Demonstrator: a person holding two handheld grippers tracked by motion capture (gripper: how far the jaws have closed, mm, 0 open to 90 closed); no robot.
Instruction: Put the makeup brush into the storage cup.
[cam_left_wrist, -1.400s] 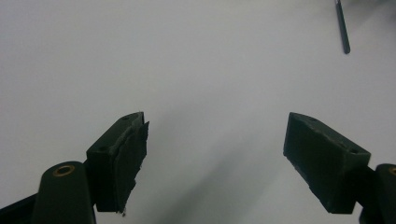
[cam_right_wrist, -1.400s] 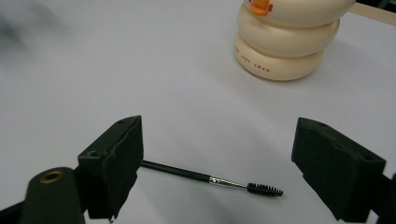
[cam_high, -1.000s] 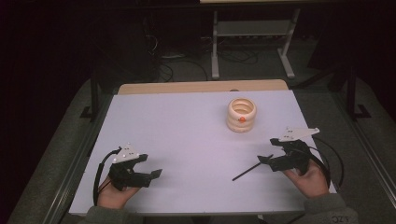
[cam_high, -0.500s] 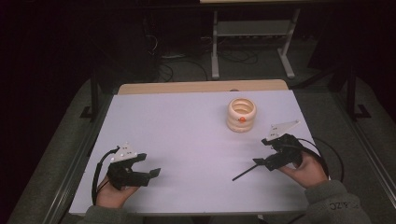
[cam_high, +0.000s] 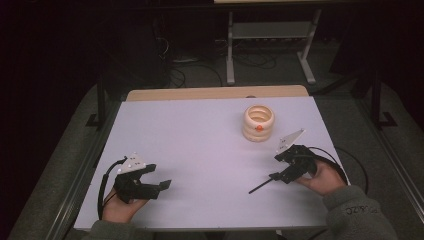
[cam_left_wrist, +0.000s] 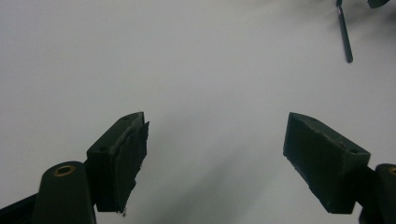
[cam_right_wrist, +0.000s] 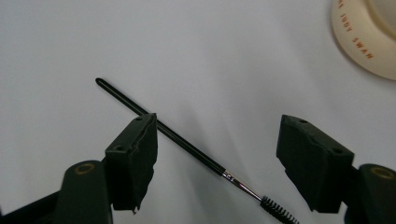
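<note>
With the right gripper (cam_right_wrist: 215, 158) closing, its jaws not yet touching the wand (cam_right_wrist: 187, 142) lying slantwise between them, the thin stick could roll or skid away, while the left gripper (cam_left_wrist: 215, 154) waits spread.

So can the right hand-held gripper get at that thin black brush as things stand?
Probably yes. The right hand-held gripper has been closing, its open jaws straddling the brush lying flat on the white table; nothing blocks it.

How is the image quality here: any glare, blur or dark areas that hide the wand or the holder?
High view: table evenly lit, surroundings dark, thin black wand small. Right gripper view: wand sharp, soft shadow beside it, cream ribbed holder cut off by the frame. Left gripper view: mild vignetting at the corners, near jaws slightly soft.
</note>
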